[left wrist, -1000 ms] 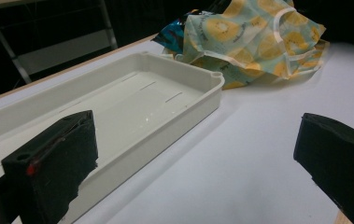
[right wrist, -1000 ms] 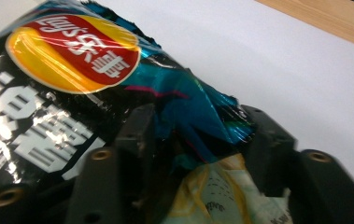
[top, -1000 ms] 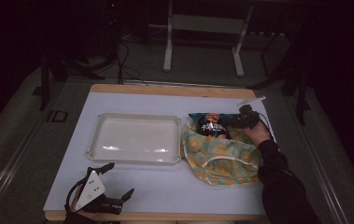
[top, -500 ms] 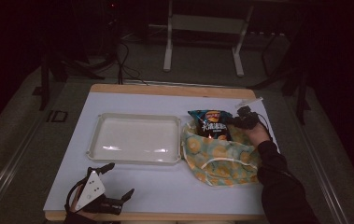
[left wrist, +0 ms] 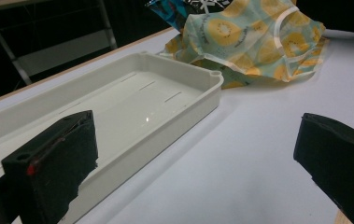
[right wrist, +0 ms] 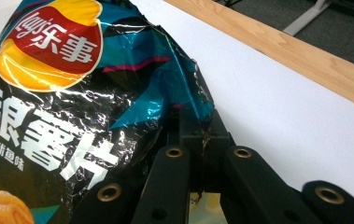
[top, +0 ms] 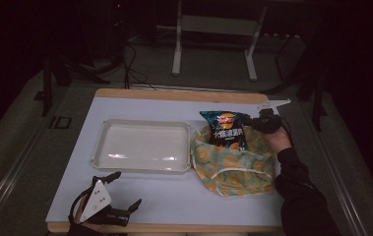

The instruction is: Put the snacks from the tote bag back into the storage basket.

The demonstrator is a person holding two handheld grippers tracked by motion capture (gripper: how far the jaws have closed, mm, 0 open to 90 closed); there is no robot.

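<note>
A black and teal chip bag stands half out of a yellow-patterned cloth bag at the table's right. My right gripper is shut on the chip bag's right edge, its jaws pinching the foil. A white plastic tray lies left of the cloth bag. My left gripper rests open near the table's front left corner, with nothing between its jaws.
The white table has a wooden back edge. A metal stand and cables are on the floor beyond it. Bare tabletop lies in front of the tray.
The right gripper has lifted the chip bag further out of the cloth bag and drawn it slightly right. The left gripper has stayed still.
</note>
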